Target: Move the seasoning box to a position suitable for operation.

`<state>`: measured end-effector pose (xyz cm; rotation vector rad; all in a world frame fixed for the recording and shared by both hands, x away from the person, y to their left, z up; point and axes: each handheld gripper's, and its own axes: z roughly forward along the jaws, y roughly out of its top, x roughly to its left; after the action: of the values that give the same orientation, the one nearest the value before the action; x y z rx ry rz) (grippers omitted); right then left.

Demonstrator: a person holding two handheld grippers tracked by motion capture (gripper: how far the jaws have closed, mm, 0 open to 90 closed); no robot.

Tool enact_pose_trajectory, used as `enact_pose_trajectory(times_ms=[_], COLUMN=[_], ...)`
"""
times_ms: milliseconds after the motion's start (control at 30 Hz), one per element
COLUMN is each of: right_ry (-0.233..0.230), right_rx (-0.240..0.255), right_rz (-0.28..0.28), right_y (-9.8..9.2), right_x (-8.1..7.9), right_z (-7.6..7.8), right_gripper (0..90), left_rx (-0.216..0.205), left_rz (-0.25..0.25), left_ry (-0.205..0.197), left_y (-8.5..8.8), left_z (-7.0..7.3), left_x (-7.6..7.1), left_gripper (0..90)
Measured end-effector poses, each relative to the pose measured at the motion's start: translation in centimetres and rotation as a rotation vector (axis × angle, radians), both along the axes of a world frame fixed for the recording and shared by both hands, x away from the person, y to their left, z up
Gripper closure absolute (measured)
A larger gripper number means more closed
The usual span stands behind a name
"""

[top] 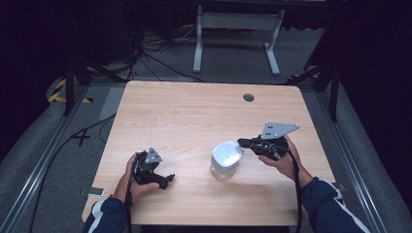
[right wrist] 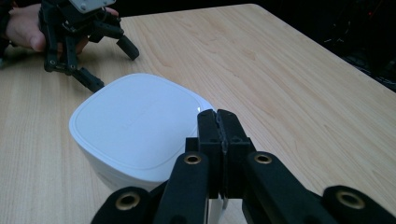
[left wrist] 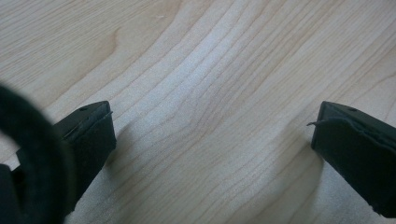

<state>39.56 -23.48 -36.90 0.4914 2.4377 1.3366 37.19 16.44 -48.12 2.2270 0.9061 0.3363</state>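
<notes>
A: Seen on the pale wooden table: a white, rounded-square plastic container with a clear lower body, standing upright right of centre, between the two hands.

B: And the right gripper?

A: Held just beside the container's upper right edge, jaws pressed flat together with nothing between them. Same in the right gripper view: pads meeting, tips above the white lid's near rim.

B: Touching the lid?

A: Hard to tell. Looks close, probably poised to nudge or press the rim, judging by the level, pointed pose.

B: Left gripper?

A: Resting low on the table, well apart from the container, jaws spread wide over bare wood. Likely parked, waiting to steady the container.

B: Anything hidden?

A: Container's contents unreadable through the clear part. Its base cut off behind the black jaws in the right gripper view. A dark blurred curve, presumably cable, covering the left gripper view's lower left corner. Right forearm sleeve cut by the frame's bottom edge.
</notes>
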Motion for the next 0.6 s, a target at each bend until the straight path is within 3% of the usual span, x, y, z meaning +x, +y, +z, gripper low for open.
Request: enact_pose_trajectory(times_ms=[100,333,433,600], right_ry=[-0.002,0.01,0.008,0.002], right_rx=[-0.015,0.019,-0.015,-0.006], right_rz=[-0.004,0.019,0.035,0.008], right_y=[0.33,0.42,0.96,0.73], right_x=[0.19,0.35,-0.08,0.21], right_z=[-0.13,-0.05,-0.1,-0.23], right_gripper=[89.6,89.6,89.7,89.8], left_rx=[0.001,0.002,0.002,0.001], left_rz=[0.001,0.011,0.011,0.018], left_ry=[0.0,0.001,0.001,0.001], left_y=[0.0,-0.03,-0.03,-0.08], left_z=[0.0,0.02,0.02,0.01], left_x=[-0.04,-0.14,-0.13,-0.16], left_gripper=[0.2,0.3,0.3,0.3])
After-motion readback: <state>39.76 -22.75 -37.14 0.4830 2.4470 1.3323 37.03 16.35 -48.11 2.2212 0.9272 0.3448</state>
